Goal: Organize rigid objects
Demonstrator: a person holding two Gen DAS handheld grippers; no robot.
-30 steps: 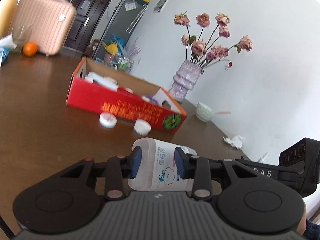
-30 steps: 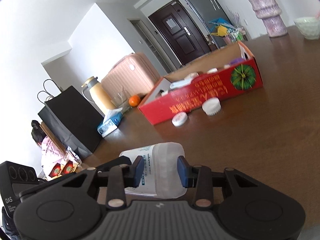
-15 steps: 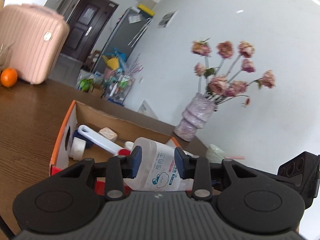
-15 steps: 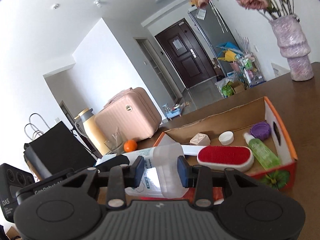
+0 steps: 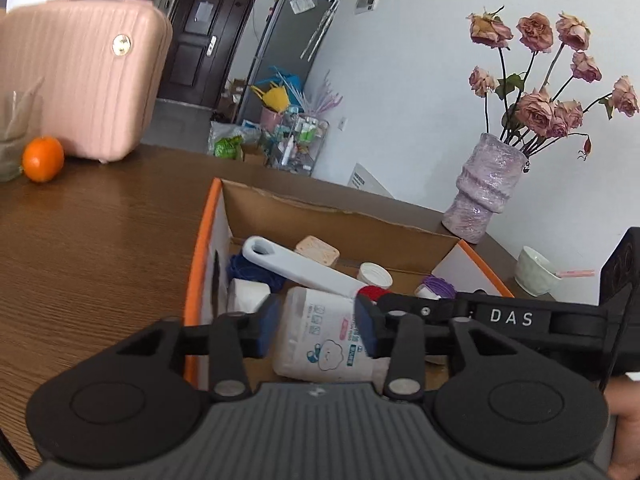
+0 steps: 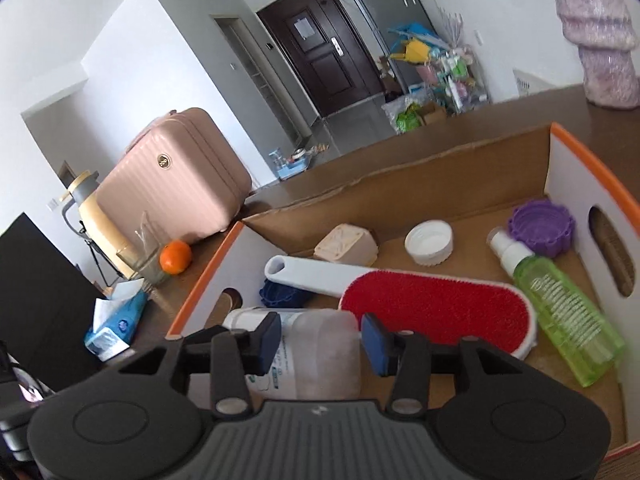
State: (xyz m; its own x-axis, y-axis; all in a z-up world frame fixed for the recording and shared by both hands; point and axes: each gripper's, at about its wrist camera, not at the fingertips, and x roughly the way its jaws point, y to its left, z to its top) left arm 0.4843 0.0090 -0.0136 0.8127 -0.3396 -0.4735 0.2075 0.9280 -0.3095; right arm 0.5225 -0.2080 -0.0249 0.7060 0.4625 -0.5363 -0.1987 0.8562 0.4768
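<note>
A white plastic bottle [image 5: 324, 344] lies on its side between both pairs of fingers, inside the red cardboard box [image 5: 204, 248]. My left gripper [image 5: 318, 330] holds its labelled end; my right gripper [image 6: 320, 338] holds its clear base end [image 6: 316, 356]. Both sets of blue pads press its sides. In the box [image 6: 576, 148] lie a red lint brush [image 6: 436, 312] with a white handle, a green spray bottle [image 6: 560, 304], a purple lid [image 6: 542, 228], a white cap [image 6: 429, 241], a beige block [image 6: 346, 245] and a blue object [image 6: 280, 294].
The box sits on a brown wooden table [image 5: 80, 240]. A pink suitcase [image 5: 80, 68], an orange [image 5: 43, 159] and a glass stand at the far left. A purple vase of roses [image 5: 484, 188] and a white bowl [image 5: 534, 272] stand right of the box. A tissue pack [image 6: 116, 320] lies left.
Both grippers lifted the bottle off the table, carried it over the box and lowered it inside. The jaws now stand a little wider around the bottle.
</note>
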